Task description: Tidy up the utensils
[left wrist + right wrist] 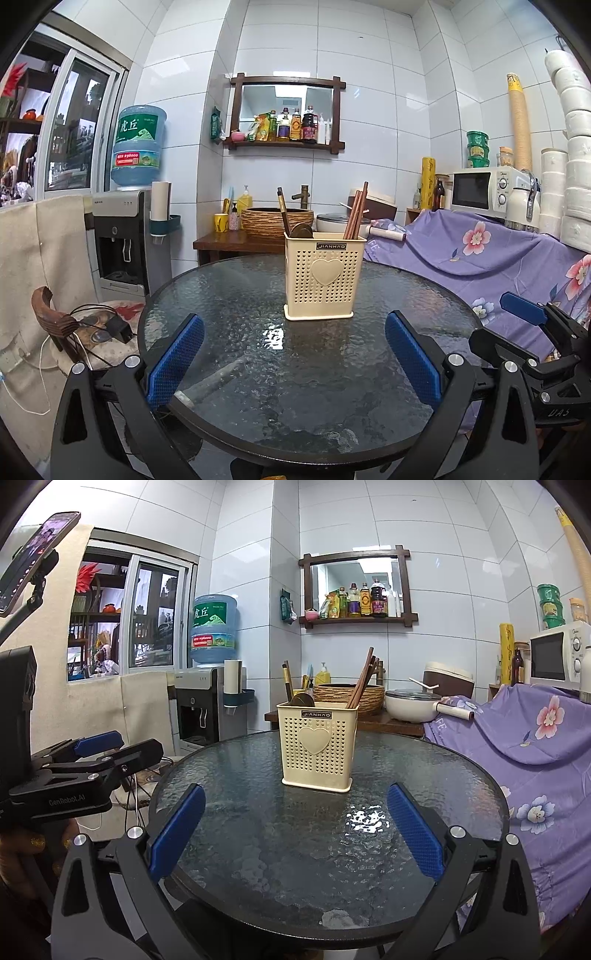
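Observation:
A cream perforated utensil holder with a heart on its front stands upright near the far side of the round glass table. It holds brown chopsticks on its right side and a dark-handled wooden ladle on its left. The holder also shows in the right wrist view, with the chopsticks and the table. My left gripper is open and empty, well short of the holder. My right gripper is open and empty, also short of it.
A purple floral cloth covers furniture to the right, with a microwave on it. A chair with cables stands left of the table. A water dispenser and a sink counter lie behind.

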Demonstrator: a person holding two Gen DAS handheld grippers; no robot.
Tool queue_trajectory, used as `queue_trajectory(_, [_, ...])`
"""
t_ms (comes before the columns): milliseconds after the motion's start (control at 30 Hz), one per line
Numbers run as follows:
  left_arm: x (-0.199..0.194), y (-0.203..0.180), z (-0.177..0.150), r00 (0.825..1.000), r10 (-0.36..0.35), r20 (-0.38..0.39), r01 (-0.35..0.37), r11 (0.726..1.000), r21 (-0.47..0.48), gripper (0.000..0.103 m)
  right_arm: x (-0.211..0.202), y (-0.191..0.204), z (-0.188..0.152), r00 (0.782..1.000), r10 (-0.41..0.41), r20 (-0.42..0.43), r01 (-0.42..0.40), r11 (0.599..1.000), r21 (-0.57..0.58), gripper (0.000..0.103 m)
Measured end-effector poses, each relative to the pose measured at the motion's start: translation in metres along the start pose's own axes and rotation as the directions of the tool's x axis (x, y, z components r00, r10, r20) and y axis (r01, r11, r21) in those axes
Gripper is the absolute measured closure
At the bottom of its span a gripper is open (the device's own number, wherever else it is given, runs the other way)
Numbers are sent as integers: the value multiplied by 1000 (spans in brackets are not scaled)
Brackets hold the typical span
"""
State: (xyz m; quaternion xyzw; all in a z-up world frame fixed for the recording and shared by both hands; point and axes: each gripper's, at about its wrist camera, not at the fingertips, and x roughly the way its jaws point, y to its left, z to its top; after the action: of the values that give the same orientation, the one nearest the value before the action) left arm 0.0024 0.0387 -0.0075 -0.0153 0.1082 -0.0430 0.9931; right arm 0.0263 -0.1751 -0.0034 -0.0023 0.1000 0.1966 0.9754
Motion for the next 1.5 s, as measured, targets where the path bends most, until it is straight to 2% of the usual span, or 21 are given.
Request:
queue_trajectory(767, [-1, -4, 2, 999, 30, 12, -31, 999, 18, 6, 1, 0, -2, 1000, 0, -6, 0, 1000, 0, 6])
queue_trajectory(1500, [2, -6, 2, 1000, 25, -2, -25, 1000, 7, 6, 2, -2, -4, 1000, -2, -16, 2, 1000, 3, 6])
